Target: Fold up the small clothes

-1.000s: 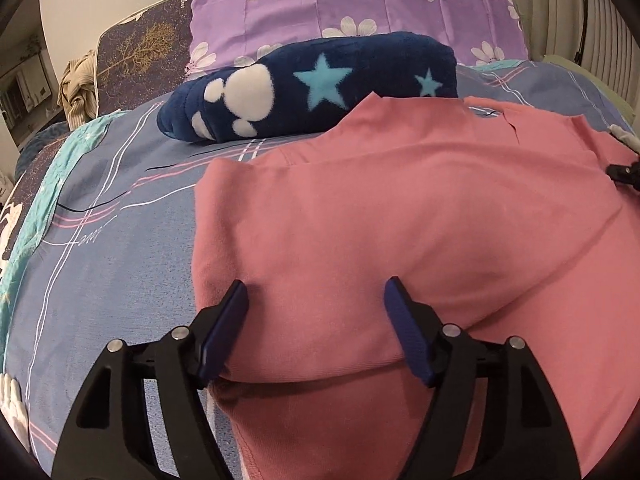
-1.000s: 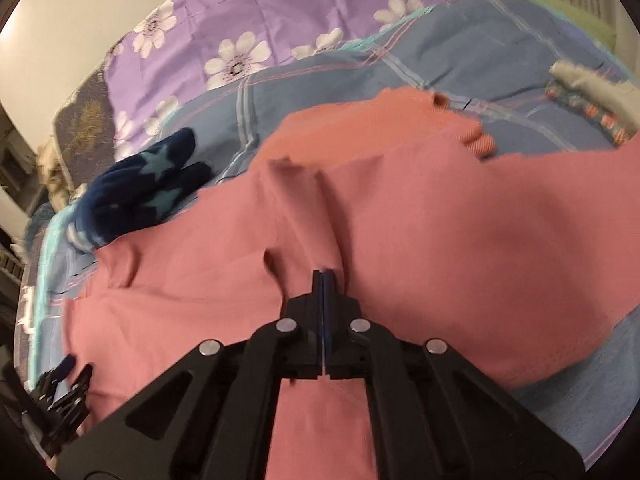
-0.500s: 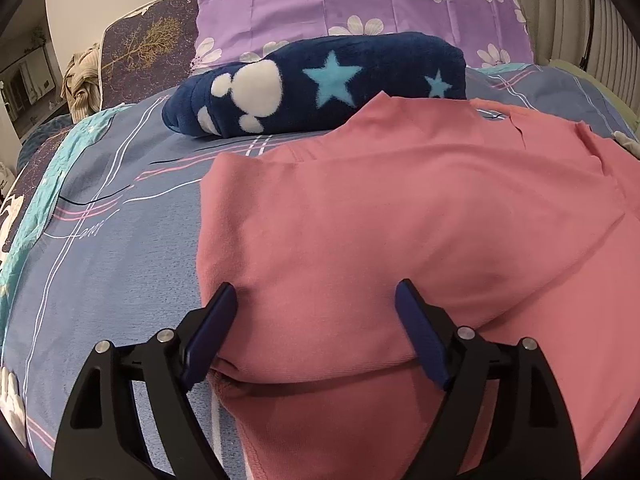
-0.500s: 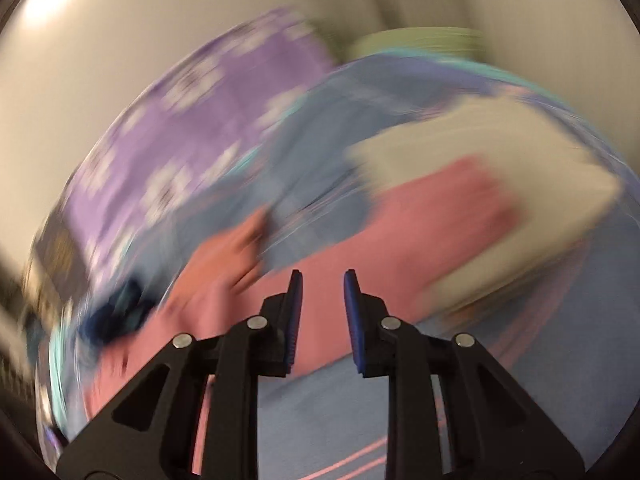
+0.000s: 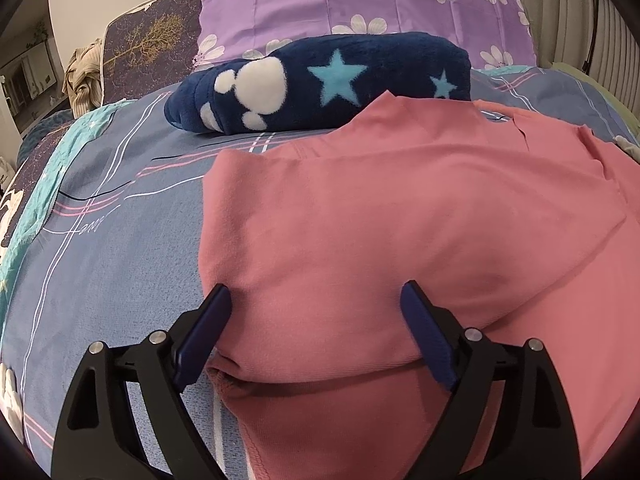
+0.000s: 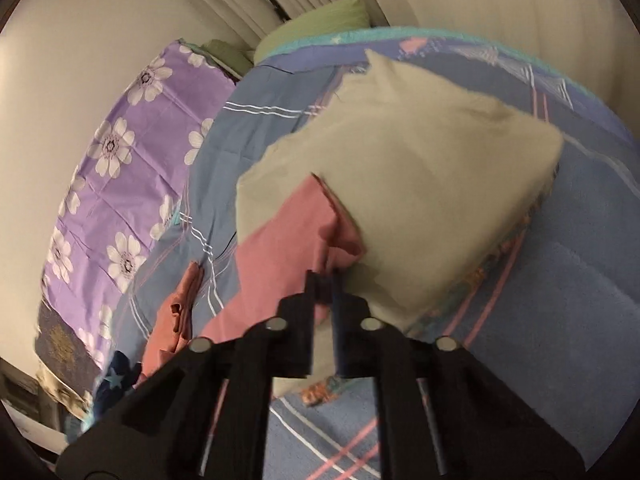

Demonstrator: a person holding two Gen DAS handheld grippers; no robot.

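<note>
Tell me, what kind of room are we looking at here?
Most likely a bedroom. The pink garment lies spread on a bed's blue plaid sheet, with a purple flowered pillow and a folded navy star blanket at its head.

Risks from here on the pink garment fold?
1. The right gripper is closing on a thin corner of the pink garment; in this blurred view the bite looks shallow, so it may slip.
2. That corner lies on the beige cloth, which could get pinched and dragged along.
3. The left gripper is opening, leaving the folded edge unpinned, so a pull may undo the fold.
</note>
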